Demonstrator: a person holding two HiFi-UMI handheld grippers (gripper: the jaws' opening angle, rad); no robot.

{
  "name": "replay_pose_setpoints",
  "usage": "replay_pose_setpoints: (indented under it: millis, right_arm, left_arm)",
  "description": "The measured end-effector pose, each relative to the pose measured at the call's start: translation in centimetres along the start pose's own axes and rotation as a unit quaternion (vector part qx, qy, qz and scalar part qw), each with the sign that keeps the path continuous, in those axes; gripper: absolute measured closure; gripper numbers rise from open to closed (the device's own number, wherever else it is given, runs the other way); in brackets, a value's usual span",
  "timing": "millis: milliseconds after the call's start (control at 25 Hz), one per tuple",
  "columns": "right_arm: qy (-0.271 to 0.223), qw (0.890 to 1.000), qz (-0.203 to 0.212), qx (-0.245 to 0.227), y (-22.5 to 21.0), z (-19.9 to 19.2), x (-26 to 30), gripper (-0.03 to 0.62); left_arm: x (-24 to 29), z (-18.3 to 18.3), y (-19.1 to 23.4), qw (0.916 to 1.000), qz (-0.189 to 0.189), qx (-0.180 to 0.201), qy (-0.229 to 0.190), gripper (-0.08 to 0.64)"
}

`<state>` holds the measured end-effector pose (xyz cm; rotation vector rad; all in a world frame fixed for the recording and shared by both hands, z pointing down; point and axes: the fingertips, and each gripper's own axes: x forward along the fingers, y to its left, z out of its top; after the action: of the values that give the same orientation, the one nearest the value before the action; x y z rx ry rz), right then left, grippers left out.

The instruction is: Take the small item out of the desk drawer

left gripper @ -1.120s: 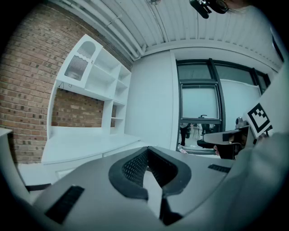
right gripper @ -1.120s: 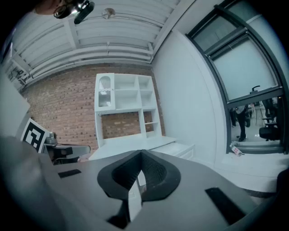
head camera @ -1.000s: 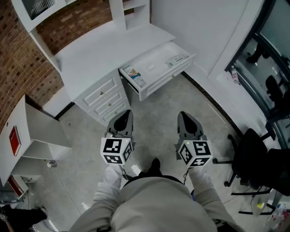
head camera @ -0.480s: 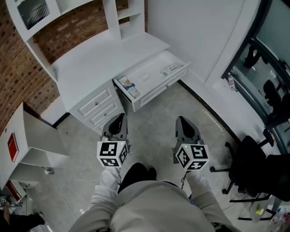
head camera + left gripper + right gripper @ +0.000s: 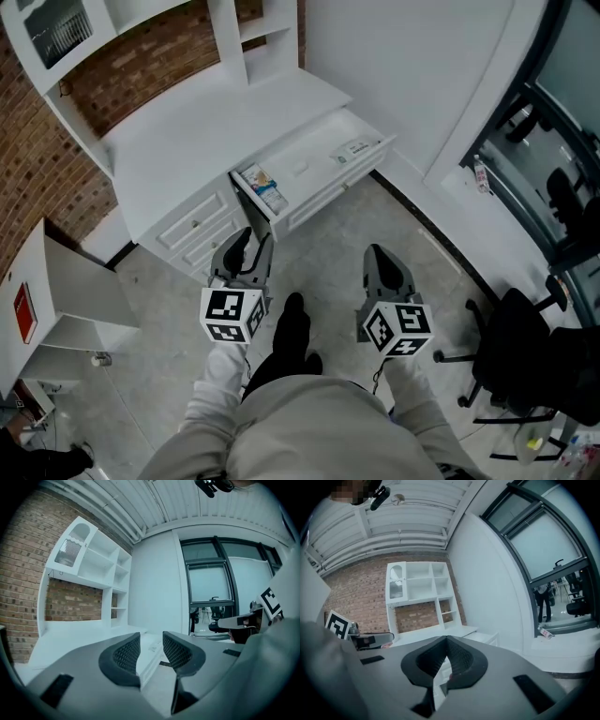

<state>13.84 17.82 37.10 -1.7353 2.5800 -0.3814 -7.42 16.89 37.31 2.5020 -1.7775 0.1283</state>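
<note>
The white desk's drawer (image 5: 323, 192) stands pulled out. Inside it lie a small colourful packet (image 5: 262, 186) at the left end, a small white item (image 5: 301, 169) in the middle and a printed label (image 5: 355, 147) at the right. My left gripper (image 5: 251, 238) hovers level in front of the desk, just short of the drawer's left end. Its jaws have just been opening, and nothing sits between its pads (image 5: 127, 654). My right gripper (image 5: 377, 255) hangs further right over the floor with its jaws shut and empty (image 5: 446, 643).
Below the desk top, left of the open drawer, is a stack of shut drawers (image 5: 197, 223). A white cabinet (image 5: 70, 281) stands at the left and an office chair (image 5: 525, 342) at the right. The person's foot (image 5: 292, 323) is between the grippers.
Both grippers have come closer to the desk. The left gripper's jaws have gone from shut to parted. A foot has stepped forward between the grippers.
</note>
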Motion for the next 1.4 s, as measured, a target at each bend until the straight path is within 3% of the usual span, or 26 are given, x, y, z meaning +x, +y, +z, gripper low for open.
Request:
replay_pose_setpoints:
  millis: [480, 1040, 1400]
  right_arm:
    - [0.004, 1.0, -0.021, -0.01, -3.0, 0.8, 9.3, 0.565]
    - [0.014, 0.999, -0.047, 0.004, -5.4, 2.4, 21.0, 0.565]
    - [0.005, 0.998, -0.065, 0.002, -5.7, 3.6, 25.8, 0.565]
  left_arm:
    - [10.3, -0.8, 3.5, 0.9992, -0.028, 0.025, 0.015, 0.341]
    - [22.2, -1.2, 9.9, 0.9979, -0.051, -0.001, 0.04, 0.314]
    - [27.0, -1.8, 12.2, 0.9959, -0.076, -0.006, 0.049, 0.31]
